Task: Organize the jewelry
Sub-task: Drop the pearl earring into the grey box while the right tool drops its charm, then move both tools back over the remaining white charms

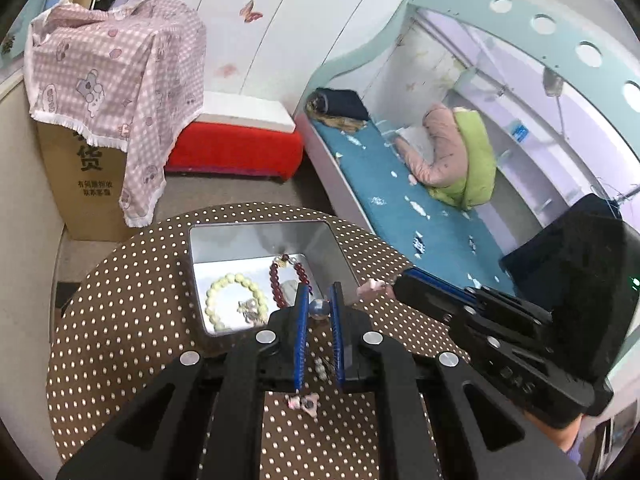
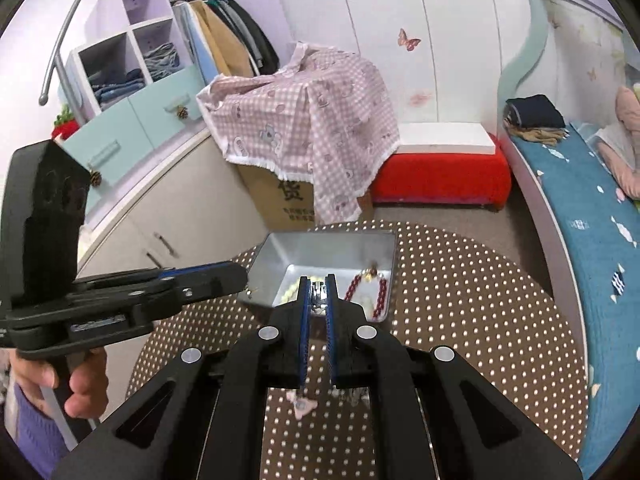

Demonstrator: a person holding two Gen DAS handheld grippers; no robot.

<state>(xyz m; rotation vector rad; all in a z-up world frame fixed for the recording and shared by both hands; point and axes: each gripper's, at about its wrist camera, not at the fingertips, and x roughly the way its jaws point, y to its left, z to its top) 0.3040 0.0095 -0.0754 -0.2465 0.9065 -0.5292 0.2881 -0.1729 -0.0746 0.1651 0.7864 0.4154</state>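
left claw point(image 1: 319, 307) pinching a bluish bead just beside metal tray point(image 1: 256, 240), likely to drop in | right claw point(image 2: 316, 300) over tray, grip unclear | bracelets point(image 1: 236, 300) in tray | pink trinket point(image 1: 304, 402) on tabletop point(image 1: 120, 340)

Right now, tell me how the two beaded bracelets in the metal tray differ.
The pale yellow bracelet has larger, rounder beads; the dark red bracelet has smaller ones. The pale yellow bracelet lies as an open ring on the tray's left side; the dark red bracelet makes a narrower loop to its right, topped by a light charm. Both lie flat inside the metal tray, untouched by either gripper.
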